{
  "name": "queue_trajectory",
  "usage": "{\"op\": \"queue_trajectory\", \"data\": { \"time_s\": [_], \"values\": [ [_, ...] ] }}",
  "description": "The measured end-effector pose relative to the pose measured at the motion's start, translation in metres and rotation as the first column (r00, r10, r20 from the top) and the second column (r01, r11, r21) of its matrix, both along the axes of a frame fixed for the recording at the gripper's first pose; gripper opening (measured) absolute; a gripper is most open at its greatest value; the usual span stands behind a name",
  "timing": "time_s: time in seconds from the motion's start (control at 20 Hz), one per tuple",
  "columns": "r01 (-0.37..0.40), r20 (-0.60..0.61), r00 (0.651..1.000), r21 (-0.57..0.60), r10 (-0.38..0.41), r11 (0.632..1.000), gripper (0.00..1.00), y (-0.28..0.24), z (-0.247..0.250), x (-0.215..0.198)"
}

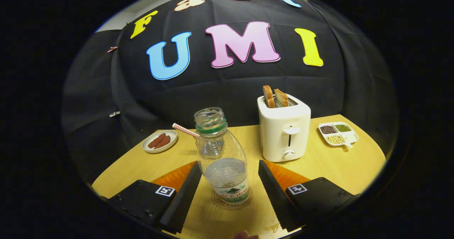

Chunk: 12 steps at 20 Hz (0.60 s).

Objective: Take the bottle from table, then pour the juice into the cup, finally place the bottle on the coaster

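Tongs (227,193) stand apart around one uncapped clear plastic bottle (222,161), neither finger touching it. On the yellow wooden table (337,164): one white toaster (284,131) with two bread slices (275,97) at one o'clock, one divided white tray (338,133) at two, one white saucer (159,141) at eleven.

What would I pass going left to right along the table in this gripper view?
Small white plate of brown strips → clear plastic bottle, standing between the open gripper's fingers → white toaster holding two bread slices → white divided tray of beans.
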<state>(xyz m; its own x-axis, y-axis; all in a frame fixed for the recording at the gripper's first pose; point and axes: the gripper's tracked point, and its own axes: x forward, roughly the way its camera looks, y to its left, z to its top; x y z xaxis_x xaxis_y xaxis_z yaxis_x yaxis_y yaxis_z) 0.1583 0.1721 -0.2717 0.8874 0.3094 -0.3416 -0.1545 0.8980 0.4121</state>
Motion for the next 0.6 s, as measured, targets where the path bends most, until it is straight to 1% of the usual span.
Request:
{"op": "queue_trajectory", "data": {
  "time_s": [0.15, 0.3, 0.6],
  "values": [
    [0.006, 0.045, 0.999, -0.013, -0.006, 1.000, 0.98, -0.016, 0.031, -0.016],
    [-0.036, 0.063, 0.997, -0.042, 0.038, 0.998, 0.98, -0.021, 0.054, -0.036],
    [-0.063, 0.122, 0.989, -0.164, 0.083, 0.984, 0.98, -0.049, 0.104, -0.087]
  ]
}}
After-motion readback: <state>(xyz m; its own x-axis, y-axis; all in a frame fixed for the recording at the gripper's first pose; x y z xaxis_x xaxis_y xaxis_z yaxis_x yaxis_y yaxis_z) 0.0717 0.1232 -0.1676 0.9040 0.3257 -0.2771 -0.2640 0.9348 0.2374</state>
